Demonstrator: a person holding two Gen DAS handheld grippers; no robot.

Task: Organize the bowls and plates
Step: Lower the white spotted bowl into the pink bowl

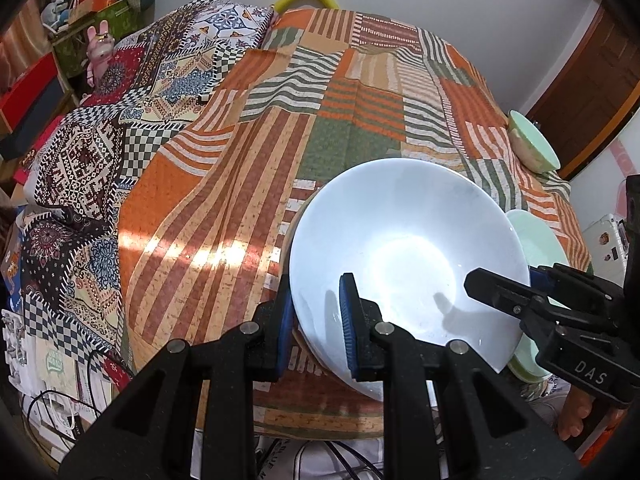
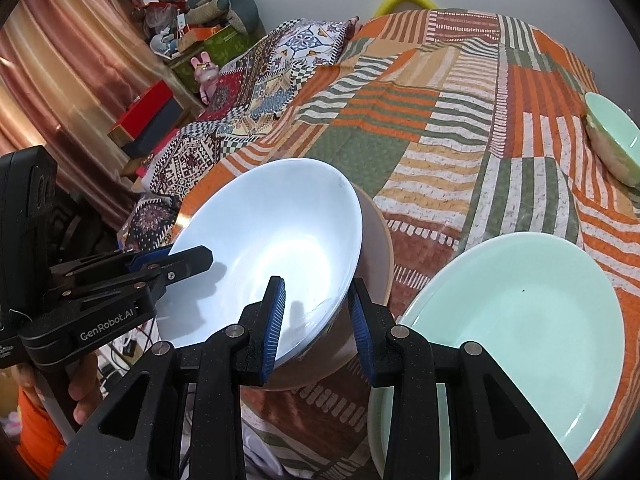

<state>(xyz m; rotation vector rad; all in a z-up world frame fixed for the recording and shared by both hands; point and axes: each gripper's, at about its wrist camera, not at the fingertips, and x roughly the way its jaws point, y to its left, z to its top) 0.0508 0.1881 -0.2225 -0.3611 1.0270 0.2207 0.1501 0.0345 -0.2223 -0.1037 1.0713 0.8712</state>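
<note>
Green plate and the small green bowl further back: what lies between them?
Only bare striped bedspread lies between the green plate and the small green bowl; the right wrist view shows that stretch best.

White bowl, tan outside (seen from right wrist). Mint-green plate and mint-green small bowl. Bedspread: orange, green, cream striped patchwork. Second quilt: black-white checks, red and blue motifs. Black grippers, blue pads. Pink curtain.
</note>
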